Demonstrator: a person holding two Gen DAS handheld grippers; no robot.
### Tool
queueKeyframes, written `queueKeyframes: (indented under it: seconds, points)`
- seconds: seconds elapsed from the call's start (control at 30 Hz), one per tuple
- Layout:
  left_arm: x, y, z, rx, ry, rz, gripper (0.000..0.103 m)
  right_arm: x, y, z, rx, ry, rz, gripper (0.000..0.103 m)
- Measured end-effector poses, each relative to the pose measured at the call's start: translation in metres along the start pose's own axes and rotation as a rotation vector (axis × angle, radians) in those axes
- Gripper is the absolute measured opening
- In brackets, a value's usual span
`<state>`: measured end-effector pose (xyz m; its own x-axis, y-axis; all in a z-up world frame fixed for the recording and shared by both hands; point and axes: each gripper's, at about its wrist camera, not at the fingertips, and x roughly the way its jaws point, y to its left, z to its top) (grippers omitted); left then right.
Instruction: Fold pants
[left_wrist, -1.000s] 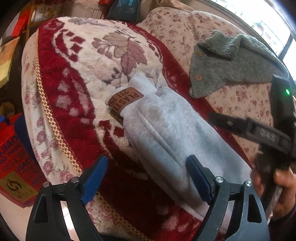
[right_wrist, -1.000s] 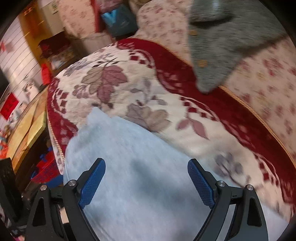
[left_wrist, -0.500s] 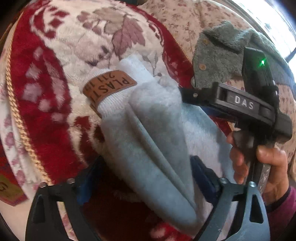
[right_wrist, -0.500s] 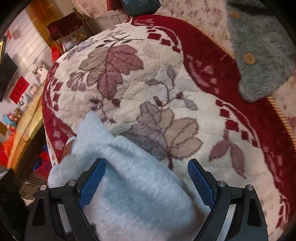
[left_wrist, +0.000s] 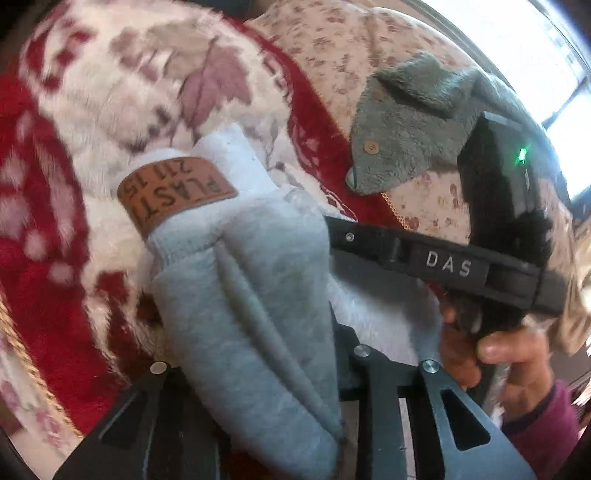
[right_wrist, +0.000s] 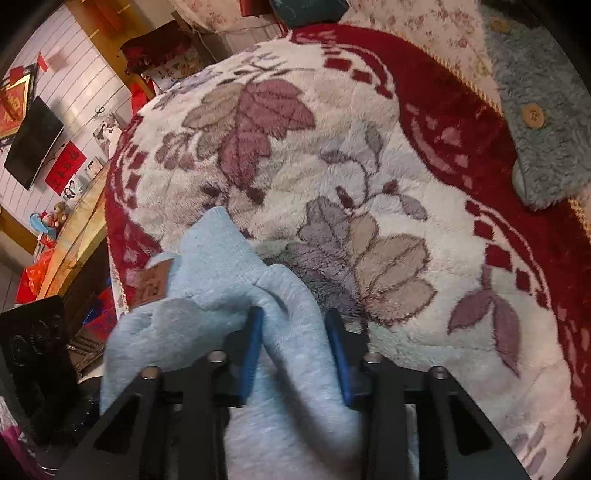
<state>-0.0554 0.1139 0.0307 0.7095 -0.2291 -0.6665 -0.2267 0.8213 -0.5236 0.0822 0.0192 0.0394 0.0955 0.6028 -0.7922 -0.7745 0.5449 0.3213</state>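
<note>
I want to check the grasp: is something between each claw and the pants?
Nothing visible is. The right claw is shut directly on a fold of the light blue pants, and the left claw is closed around the pants too. The grey fleece garment lies apart, behind.

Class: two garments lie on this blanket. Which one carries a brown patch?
The light grey pants, pinched in both grippers; the green fleece garment shows only buttons.
</note>
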Motion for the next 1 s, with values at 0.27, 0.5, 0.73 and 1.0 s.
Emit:
queueKeyframes:
  seconds: [0.27, 0.5, 0.73, 1.0]
  points:
    - [-0.05, -0.055, 0.001, 0.14, -0.121, 0.022, 0.024, -0.068, 0.019, 0.006, -0.052, -0.121, 0.022, 0.032]
    - [-0.08, -0.123, -0.018, 0.294, -0.201, 0.009, 0.024, -0.15, 0.023, -0.014, -0.08, -0.218, -0.006, 0.033]
    - [-0.08, -0.177, -0.046, 0.406, -0.221, -0.003, 0.023, -0.211, 0.011, -0.056, -0.044, -0.281, -0.057, 0.033]
    - [-0.053, -0.228, -0.112, 0.586, -0.205, 0.044, 0.025, -0.245, -0.035, -0.135, 0.094, -0.319, -0.067, 0.035]
